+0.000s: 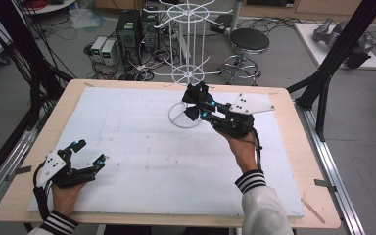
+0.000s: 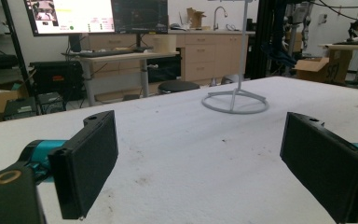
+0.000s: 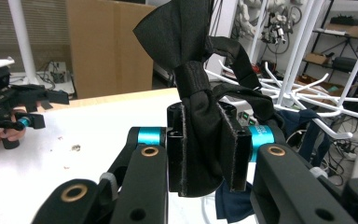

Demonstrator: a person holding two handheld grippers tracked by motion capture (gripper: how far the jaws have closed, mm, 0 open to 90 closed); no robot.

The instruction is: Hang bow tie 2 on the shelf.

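Black bow tie (image 3: 200,93) clamped in raised right tool (image 1: 199,104), beside rack (image 1: 188,49)

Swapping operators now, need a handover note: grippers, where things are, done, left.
Right gripper: shut on the black bow tie, held up beside the white wire rack at the table's far edge.
Left gripper: open, holding nothing, low over the white foam board at the near left.
Done: bow tie gripped and lifted.
Left: probably hang it on a rack arm; it isn't on one yet.
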